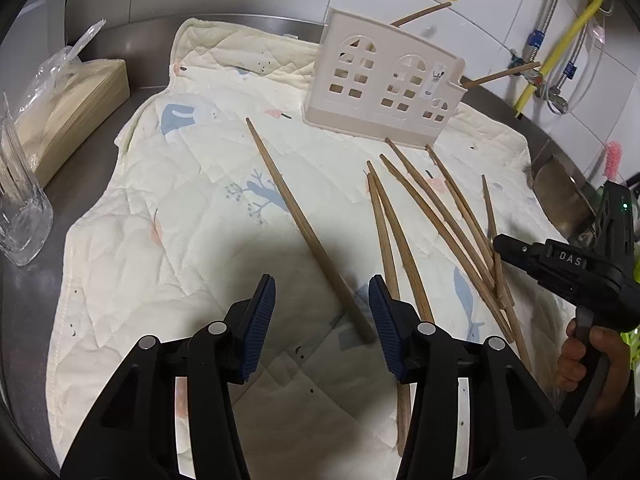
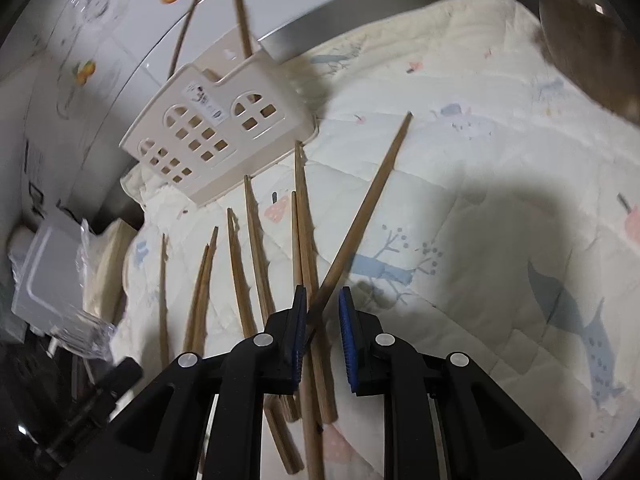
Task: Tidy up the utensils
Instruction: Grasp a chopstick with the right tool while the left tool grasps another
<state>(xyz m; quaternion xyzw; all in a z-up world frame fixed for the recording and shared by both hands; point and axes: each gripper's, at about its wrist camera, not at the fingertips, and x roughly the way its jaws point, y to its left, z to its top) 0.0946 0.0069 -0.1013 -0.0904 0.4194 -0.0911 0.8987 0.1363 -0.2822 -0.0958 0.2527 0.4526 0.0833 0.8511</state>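
Note:
A cream plastic utensil holder (image 1: 380, 92) with window cut-outs stands at the back of a quilted cloth (image 1: 160, 248); two wooden chopsticks (image 1: 424, 14) stick out of it. Several loose chopsticks (image 1: 432, 216) lie on the cloth, and a single one (image 1: 296, 220) lies diagonally apart. My left gripper (image 1: 322, 304) is open above that single chopstick's thick end. In the right wrist view the holder (image 2: 216, 132) is at the upper left. My right gripper (image 2: 323, 320) is partly open, and the single chopstick (image 2: 360, 216) passes between its fingers. The right gripper also shows in the left wrist view (image 1: 552, 264).
A clear glass (image 1: 22, 216) and a bagged stack of flat items (image 1: 76, 108) stand at the left on the steel counter (image 1: 28, 320). Yellow and metal hoses (image 1: 560, 48) hang on the tiled wall. A sink (image 1: 560, 192) is at the right.

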